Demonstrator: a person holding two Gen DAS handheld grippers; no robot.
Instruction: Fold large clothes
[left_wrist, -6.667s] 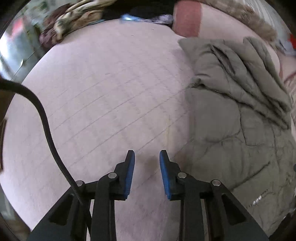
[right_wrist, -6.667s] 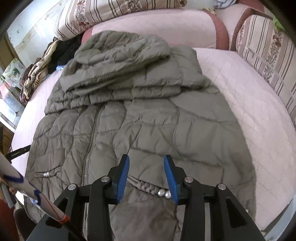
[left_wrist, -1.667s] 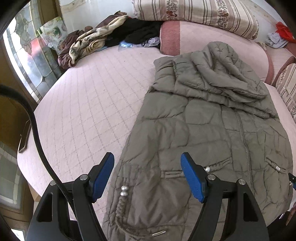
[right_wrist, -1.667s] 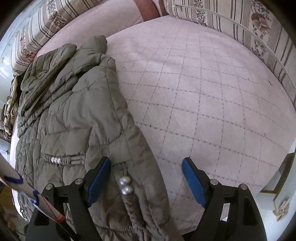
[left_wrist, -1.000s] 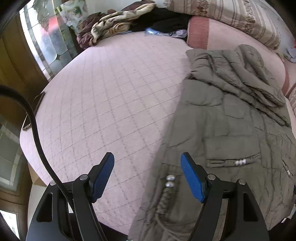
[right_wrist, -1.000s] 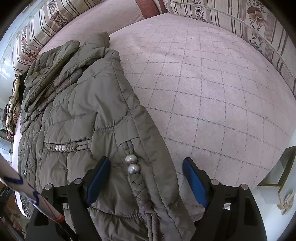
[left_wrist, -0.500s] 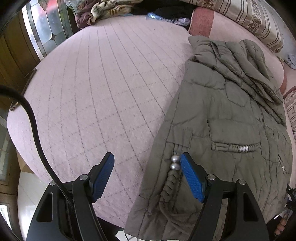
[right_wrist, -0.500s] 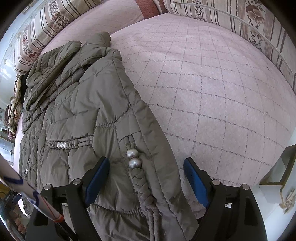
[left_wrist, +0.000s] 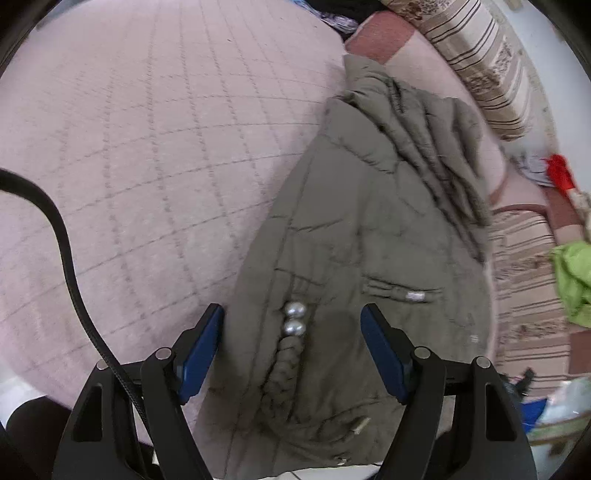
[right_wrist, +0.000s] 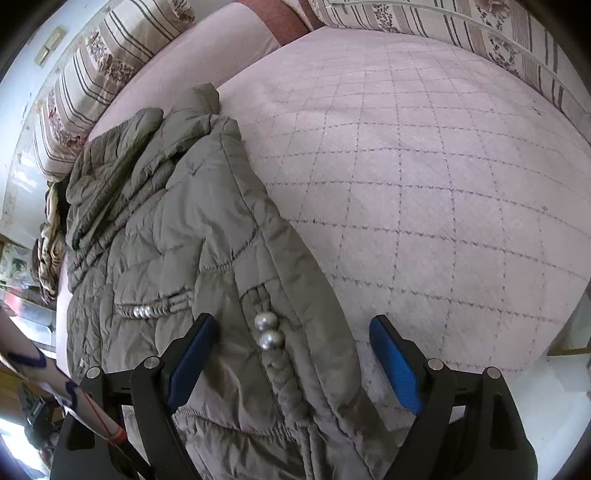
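An olive quilted jacket lies flat on a pink quilted bed, hood away from me. My left gripper is wide open, its blue pads astride the jacket's left hem corner, where two silver beads end a braided cord. My right gripper is wide open astride the right hem corner of the jacket, over two more silver beads. Neither gripper holds anything.
Striped cushions line the far side of the bed. A green cloth and a red item lie on a striped seat to the right. A black cable hangs at the left. The bed edge is just below the grippers.
Both grippers have stayed wide open and moved closer to the jacket's hem corners. The left one has swung right, so its pads now straddle the beaded cord.
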